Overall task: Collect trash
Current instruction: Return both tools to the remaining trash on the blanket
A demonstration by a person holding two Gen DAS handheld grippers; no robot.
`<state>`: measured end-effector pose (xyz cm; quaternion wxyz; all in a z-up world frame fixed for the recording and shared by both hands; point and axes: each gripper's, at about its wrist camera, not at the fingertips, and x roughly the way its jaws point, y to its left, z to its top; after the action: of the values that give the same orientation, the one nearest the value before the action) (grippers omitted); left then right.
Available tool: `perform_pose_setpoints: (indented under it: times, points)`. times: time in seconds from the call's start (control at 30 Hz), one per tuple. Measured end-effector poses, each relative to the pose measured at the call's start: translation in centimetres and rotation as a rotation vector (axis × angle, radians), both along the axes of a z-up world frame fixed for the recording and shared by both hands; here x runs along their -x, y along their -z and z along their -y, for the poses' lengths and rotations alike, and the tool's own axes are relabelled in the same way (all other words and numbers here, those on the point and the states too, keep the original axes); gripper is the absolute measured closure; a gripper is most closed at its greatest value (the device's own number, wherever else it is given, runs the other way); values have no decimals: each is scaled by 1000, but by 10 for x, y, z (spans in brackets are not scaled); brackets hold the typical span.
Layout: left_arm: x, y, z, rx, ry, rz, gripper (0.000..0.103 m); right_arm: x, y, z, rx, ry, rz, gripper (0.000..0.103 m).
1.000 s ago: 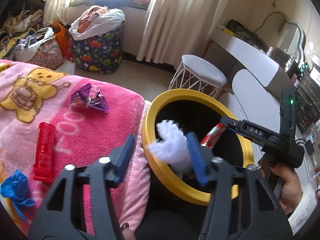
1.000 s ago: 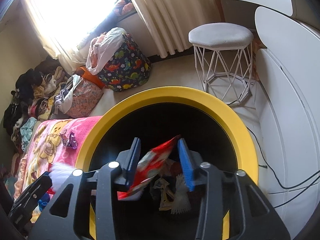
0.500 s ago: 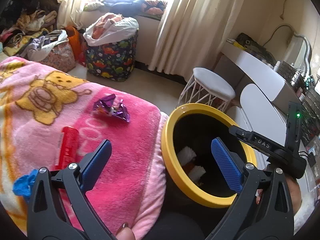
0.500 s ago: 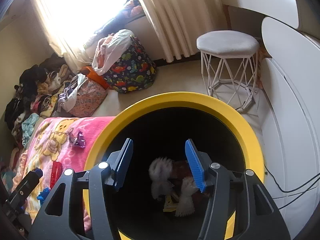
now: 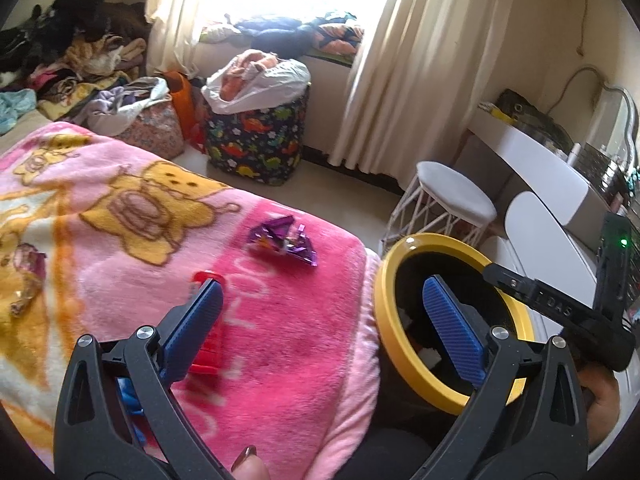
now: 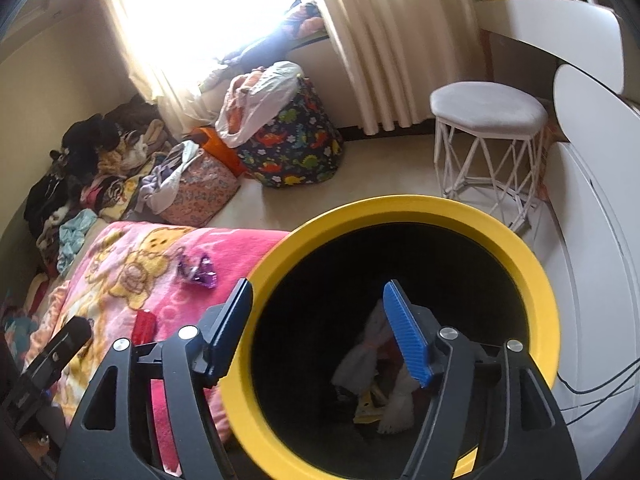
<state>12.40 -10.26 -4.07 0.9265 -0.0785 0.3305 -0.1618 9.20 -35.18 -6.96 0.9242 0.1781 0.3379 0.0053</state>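
Observation:
A black trash bin with a yellow rim (image 5: 386, 312) (image 6: 536, 280) stands beside the bed's pink blanket (image 5: 280, 340). Crumpled white tissue and wrappers (image 6: 376, 364) lie at its bottom. On the blanket lie a purple wrapper (image 5: 282, 240) (image 6: 198, 270), a red wrapper (image 5: 206, 354) (image 6: 144, 326) and a blue scrap (image 5: 130, 400), partly hidden by my left finger. My left gripper (image 5: 324, 328) is open and empty above the blanket edge. My right gripper (image 6: 320, 332) is open and empty over the bin's left rim; it also shows in the left wrist view (image 5: 560, 308).
A white stool (image 5: 452, 200) (image 6: 488, 120) stands beyond the bin. A dinosaur-print laundry bag (image 5: 256, 140) (image 6: 292, 148) and clothes piles (image 6: 100, 172) sit on the floor by the curtains. A white desk (image 5: 532, 164) is on the right.
Both grippers opened and dropped their tissue and red wrapper into the bin. My left gripper has since swung left, over the blanket; my right gripper shifted left toward the bin's rim.

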Motion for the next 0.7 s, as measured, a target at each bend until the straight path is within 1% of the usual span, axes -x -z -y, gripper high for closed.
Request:
perform_pose_setpoints:
  times: [0.33, 0.7]
  points:
    - [3, -3, -36, 8, -75, 4, 11, 3, -11, -36, 12, -80, 28, 35]
    - [8, -1, -75, 6, -158, 5, 11, 9, -22, -85, 42, -201, 57, 33]
